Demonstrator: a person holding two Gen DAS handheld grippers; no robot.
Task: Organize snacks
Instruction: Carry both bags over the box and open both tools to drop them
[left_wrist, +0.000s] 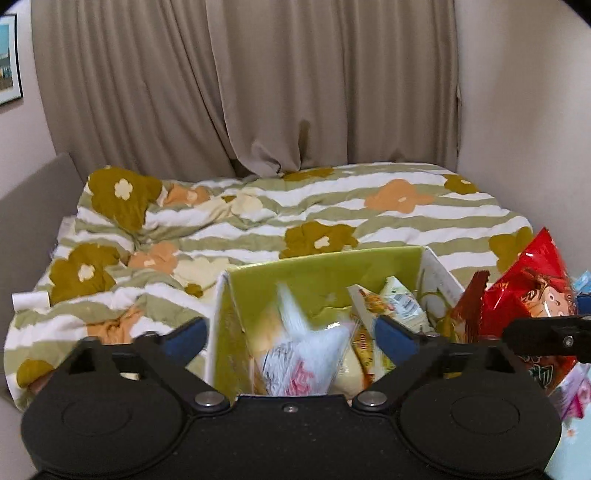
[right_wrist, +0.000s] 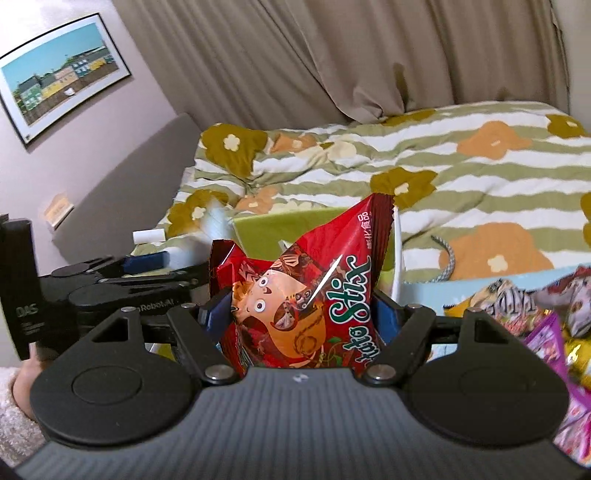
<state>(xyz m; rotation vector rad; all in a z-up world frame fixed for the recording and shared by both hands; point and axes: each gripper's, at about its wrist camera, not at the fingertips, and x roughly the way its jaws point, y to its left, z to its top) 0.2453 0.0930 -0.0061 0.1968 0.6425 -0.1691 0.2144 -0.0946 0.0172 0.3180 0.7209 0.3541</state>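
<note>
- Left gripper (left_wrist: 291, 334) spread wide over the box (left_wrist: 325, 273); nothing pinched. No earlier view, so only its present spread is told.
- White bag (left_wrist: 299, 343) blurred between the blue pads (left_wrist: 184, 338), not touching either; it sits at or just above the snacks in the box.
- Box is green inside with white outer walls and stands on the floral quilt (left_wrist: 221, 229); yellow packets (left_wrist: 369, 343) and a pale green carton (left_wrist: 402, 302) lie inside it.
- Right gripper (right_wrist: 295, 310) pinches the red bag (right_wrist: 306, 288), pads pressed on both sides, bag upright.
- Red bag is held just beside the box's right wall, near the left gripper.
- Loose snacks (right_wrist: 535, 306) piled at right on a light blue sheet (right_wrist: 424, 291).
- Curtain (left_wrist: 258, 81) behind the bed; framed picture (right_wrist: 62, 74) on the left wall.
- A hand (right_wrist: 26, 380) with a fuzzy sleeve at the lower left of the right wrist view.
</note>
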